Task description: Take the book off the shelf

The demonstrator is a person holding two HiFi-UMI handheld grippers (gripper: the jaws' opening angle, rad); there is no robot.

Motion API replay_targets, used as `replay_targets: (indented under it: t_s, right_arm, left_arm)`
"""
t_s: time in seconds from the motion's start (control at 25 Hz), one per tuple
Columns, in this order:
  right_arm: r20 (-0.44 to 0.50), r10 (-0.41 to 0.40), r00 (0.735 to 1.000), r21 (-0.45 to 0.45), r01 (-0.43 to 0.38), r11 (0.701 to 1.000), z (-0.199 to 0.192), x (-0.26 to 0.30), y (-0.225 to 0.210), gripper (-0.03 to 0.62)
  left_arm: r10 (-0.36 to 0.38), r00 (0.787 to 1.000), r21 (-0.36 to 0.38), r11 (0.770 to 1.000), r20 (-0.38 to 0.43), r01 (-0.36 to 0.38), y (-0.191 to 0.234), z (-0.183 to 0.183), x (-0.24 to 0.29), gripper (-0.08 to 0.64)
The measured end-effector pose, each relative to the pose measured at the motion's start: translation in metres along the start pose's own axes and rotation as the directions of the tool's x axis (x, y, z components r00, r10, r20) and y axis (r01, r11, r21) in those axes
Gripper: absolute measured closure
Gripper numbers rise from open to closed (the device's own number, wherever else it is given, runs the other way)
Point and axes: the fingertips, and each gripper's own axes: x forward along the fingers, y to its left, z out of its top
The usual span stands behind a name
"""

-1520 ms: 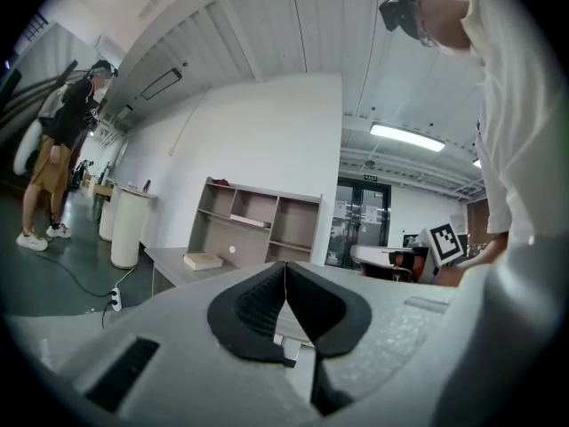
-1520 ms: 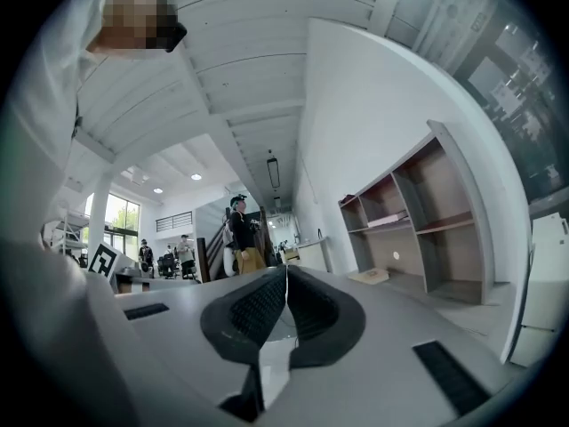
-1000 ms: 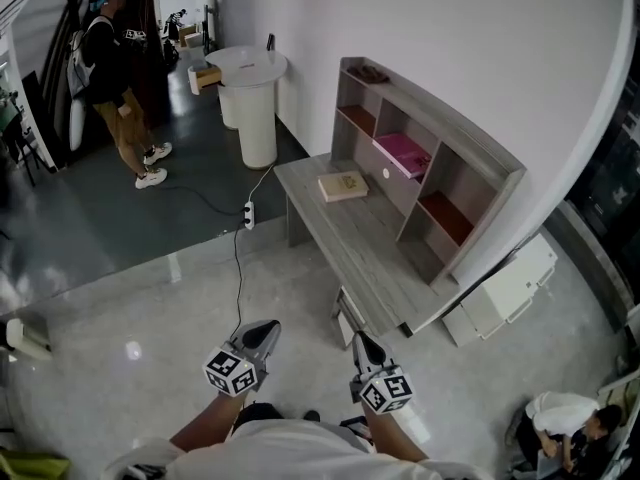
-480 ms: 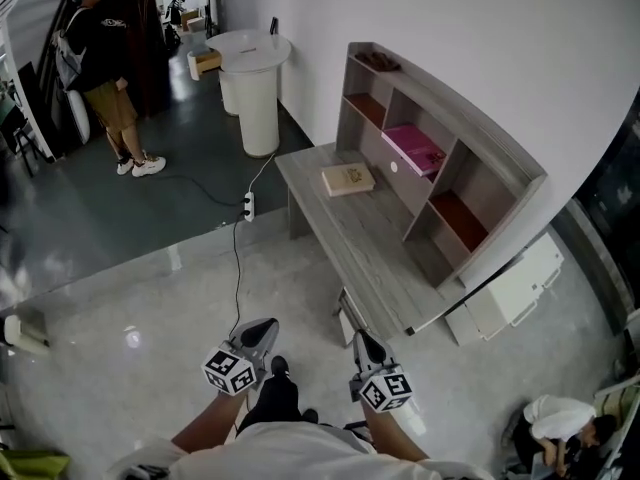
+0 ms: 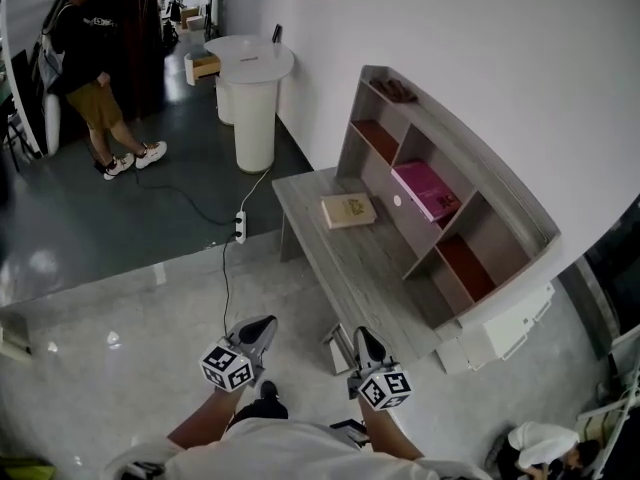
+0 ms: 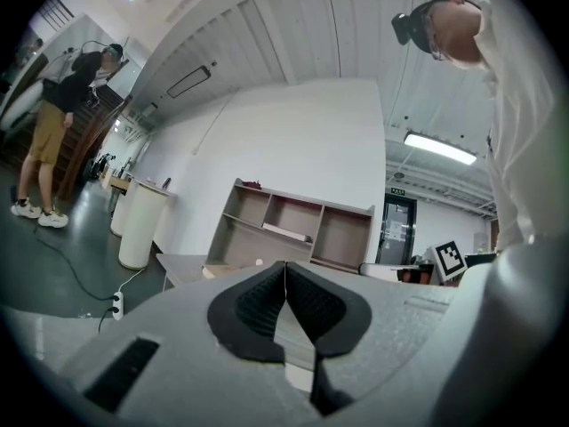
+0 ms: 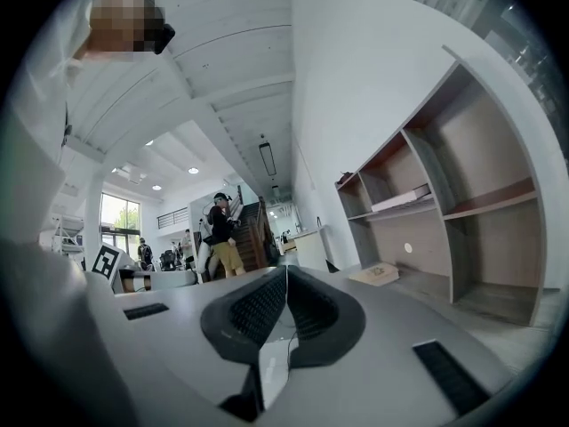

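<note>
The left tool [image 5: 262, 328] and right tool [image 5: 362, 340] are held shut and empty. The pink book [image 5: 425, 189], laid flat in the middle compartment of the shelf [image 5: 505, 183] at one o'clock, could be pushed deeper if the jaws are opened late. The tan book [image 5: 348, 210] on the counter [image 5: 350, 268] could also be taken by mistake.

This is looking like an open-plan office or lab hall, not a home. A grey shelf unit [image 5: 497, 233] is standing on a long surface [image 5: 360, 268] against a bare white wall [image 5: 480, 48]. Left of the shelf unit, a polished grey floor [image 5: 130, 298] is reflecting the lights, and a power strip [image 5: 240, 226] is trailing its cable [image 5: 226, 278] across it. Beyond the shelf unit a round white pedestal table [image 5: 255, 108] is standing, a person [image 5: 85, 78] is standing near a staircase [image 7: 244, 229], and ceiling strip lights [image 6: 436, 148] are glowing.
</note>
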Motion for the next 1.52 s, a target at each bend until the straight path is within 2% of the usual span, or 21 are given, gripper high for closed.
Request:
replay_targets:
  t_s: [0.28,0.48,0.72,0.88,1.12,1.52]
  right_arm:
    - [0.017,-0.001,1.000,-0.030,0.001,1.000,0.021,0.081,0.005,0.577]
    - [0.025,-0.009,1.000,-0.028,0.010,1.000,0.024,0.117,0.004,0.577]
    - [0.020,-0.044,0.999,-0.019,0.045,0.999,0.022,0.136,-0.004,0.577]
    - [0.010,-0.031,0.999,-0.045,0.031,0.999,0.020,0.152,-0.007,0.577]
    - [0.004,-0.045,0.999,-0.011,0.045,0.999,0.014,0.180,-0.025,0.577]
    - [0.036,-0.090,0.995,0.020,0.090,0.996,0.022,0.245,-0.074,0.577]
  left_arm:
    - [-0.023,0.999,0.010,1.000,0.036,0.023,0.071,0.037,0.027,0.543]
    - [-0.027,0.999,0.002,1.000,0.031,0.027,0.110,0.046,0.039,0.543]
    - [-0.047,0.999,-0.015,0.999,0.021,0.047,0.133,0.046,0.051,0.543]
    - [-0.044,0.999,-0.029,0.999,0.021,0.045,0.149,0.044,0.064,0.543]
    - [-0.038,0.999,-0.041,0.998,-0.003,0.038,0.173,0.043,0.079,0.543]
    - [-0.090,0.995,-0.024,0.996,-0.042,0.089,0.217,0.054,0.157,0.543]
